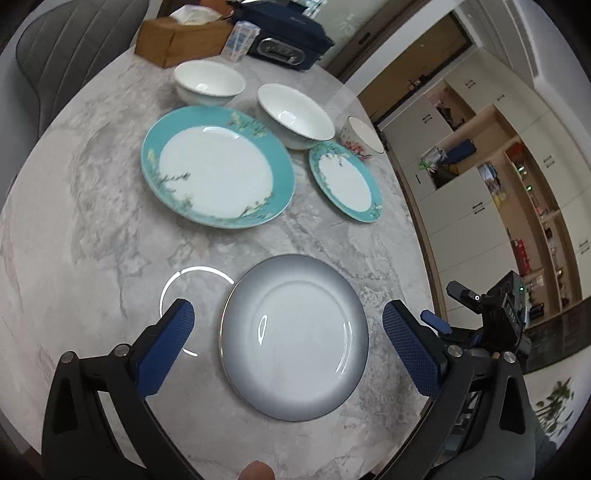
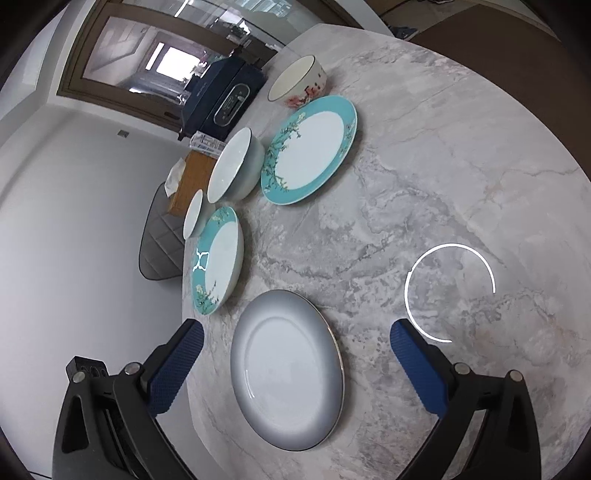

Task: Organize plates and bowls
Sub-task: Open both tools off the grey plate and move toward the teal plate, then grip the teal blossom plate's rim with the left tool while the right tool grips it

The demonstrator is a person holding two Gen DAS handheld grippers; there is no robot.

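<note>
A grey-rimmed white plate (image 1: 293,336) (image 2: 288,369) lies flat on the marble table (image 1: 92,184), below both grippers. My left gripper (image 1: 288,308) stands open above it, its blue pads wide apart and touching nothing. My right gripper (image 2: 297,328) is likewise open over the same plate and holds nothing. Farther back lie a large teal-rimmed plate (image 1: 218,166) (image 2: 218,262) and a small teal-rimmed plate (image 1: 345,182) (image 2: 310,147). Behind them stand two white bowls (image 1: 208,83) (image 1: 295,116) and a floral bowl (image 1: 362,138) (image 2: 297,83).
A brown tissue box (image 1: 177,40), a clear container (image 1: 240,40) and a dark blue appliance (image 1: 284,33) stand at the table's far side. A grey chair (image 1: 74,55) is at the left. The table edge (image 1: 417,221) runs close to the small plate, with cabinets (image 1: 498,166) beyond.
</note>
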